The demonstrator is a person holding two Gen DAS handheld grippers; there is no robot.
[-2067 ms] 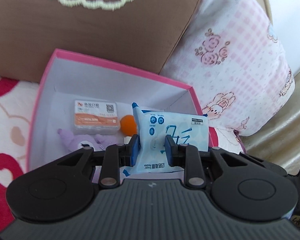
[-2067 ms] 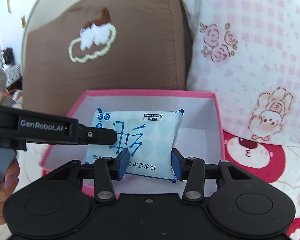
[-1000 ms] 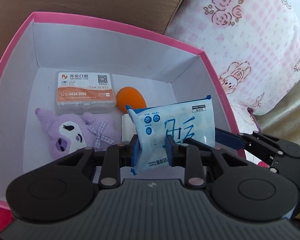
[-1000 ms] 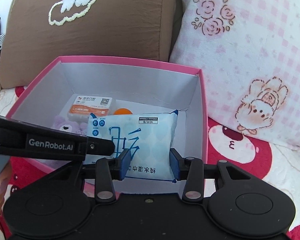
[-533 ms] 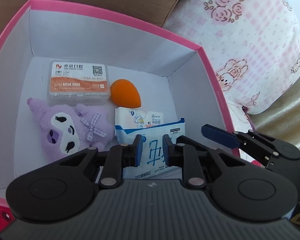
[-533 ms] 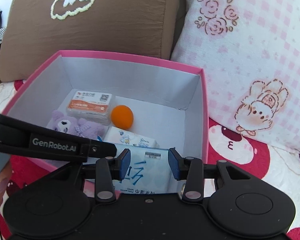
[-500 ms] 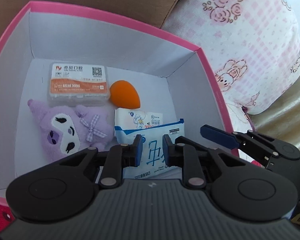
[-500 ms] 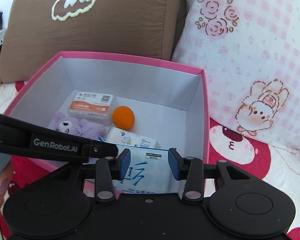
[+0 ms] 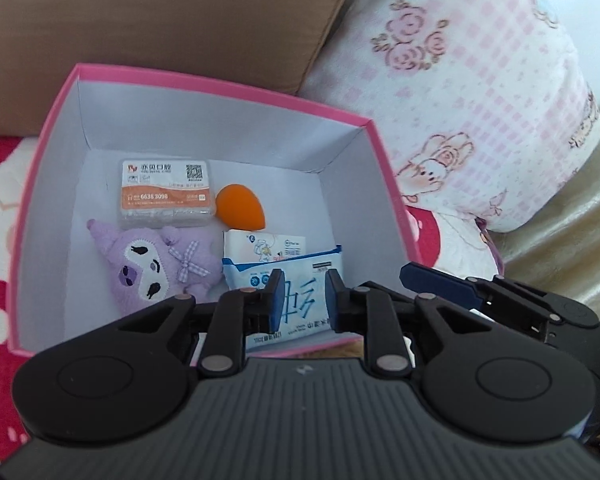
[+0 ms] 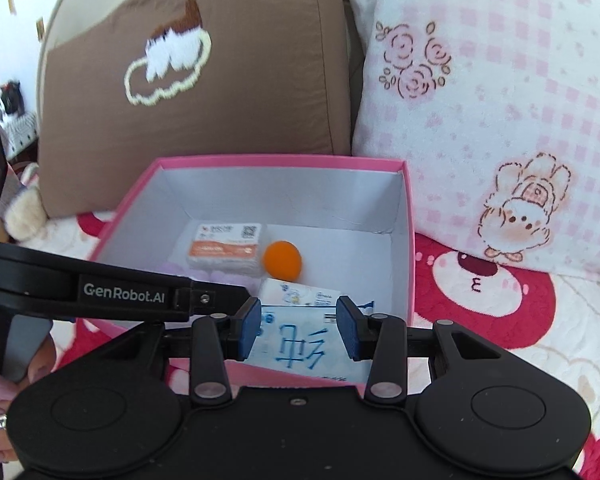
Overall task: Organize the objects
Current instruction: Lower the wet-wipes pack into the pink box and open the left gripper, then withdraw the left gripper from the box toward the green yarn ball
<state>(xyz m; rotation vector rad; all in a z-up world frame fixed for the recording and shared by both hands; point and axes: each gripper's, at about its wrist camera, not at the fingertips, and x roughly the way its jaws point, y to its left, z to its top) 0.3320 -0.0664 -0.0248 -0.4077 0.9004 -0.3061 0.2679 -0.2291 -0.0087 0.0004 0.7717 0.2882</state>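
In the near right corner of the pink box (image 9: pixel 384 168), a blue wipes pack (image 9: pixel 304 300) lies flat, partly over a smaller tissue pack (image 9: pixel 266 244). The left gripper (image 9: pixel 302 298) is seen with its fingers spread a little, the pack showing in the gap; whether the pads touch it cannot be told. The right gripper (image 10: pixel 298 330) is spread wider, with clear space either side of the pack's print.

The release appears to be the step in hand. It would best be finished by both tools being drawn straight up and back, so that the soft pack is not dragged against the wall or onto the purple plush (image 9: pixel 156 268).

"GenRobot.AI" can be read on the left tool's arm. "6638 3098" is printed on the orange-labelled case (image 9: pixel 166 194) beside an orange sponge (image 9: pixel 240 210).
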